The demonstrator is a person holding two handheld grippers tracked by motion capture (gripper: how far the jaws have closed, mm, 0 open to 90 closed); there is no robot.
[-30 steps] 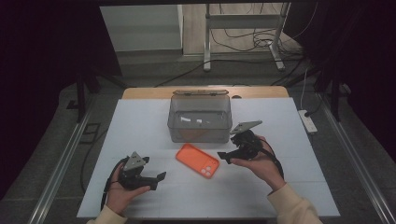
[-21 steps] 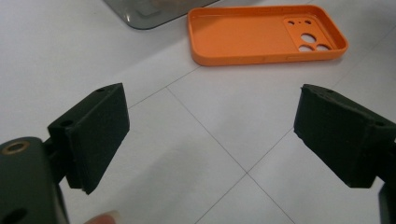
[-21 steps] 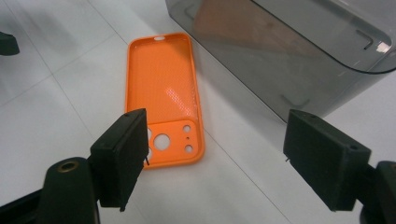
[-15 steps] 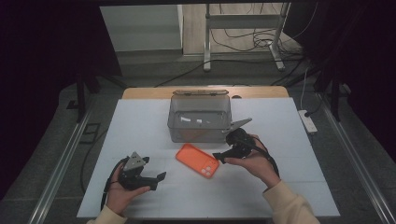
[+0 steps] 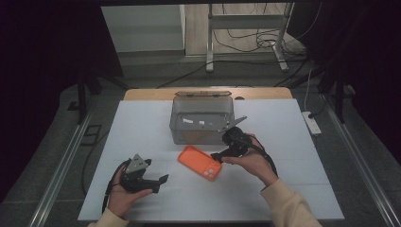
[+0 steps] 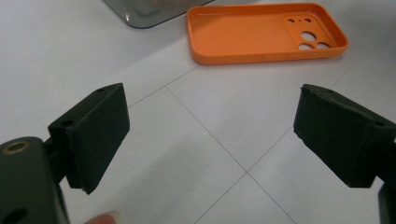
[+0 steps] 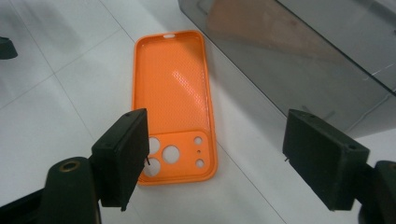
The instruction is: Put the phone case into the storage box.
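An orange phone case [image 5: 200,162] lies hollow side up on the white table, just in front of a clear grey box [image 5: 202,118]. My right gripper [image 5: 217,155] hovers at the case's right end, open, its jaws straddling the camera-hole end of the orange phone case [image 7: 174,98] with nothing held. My left gripper [image 5: 162,179] rests low at the front left, open and empty. From there the orange phone case [image 6: 265,31] lies ahead, well beyond its jaws. The grey box [image 7: 299,51] stands close on the right of the right gripper view.
The white table [image 5: 142,127] ends in a wooden strip at the back. A power strip [image 5: 312,124] lies off the table's right side. Metal rails run along both sides and cables cover the floor behind.
My right gripper has moved left and down toward the phone case's right end. The left gripper and the case have stayed put.
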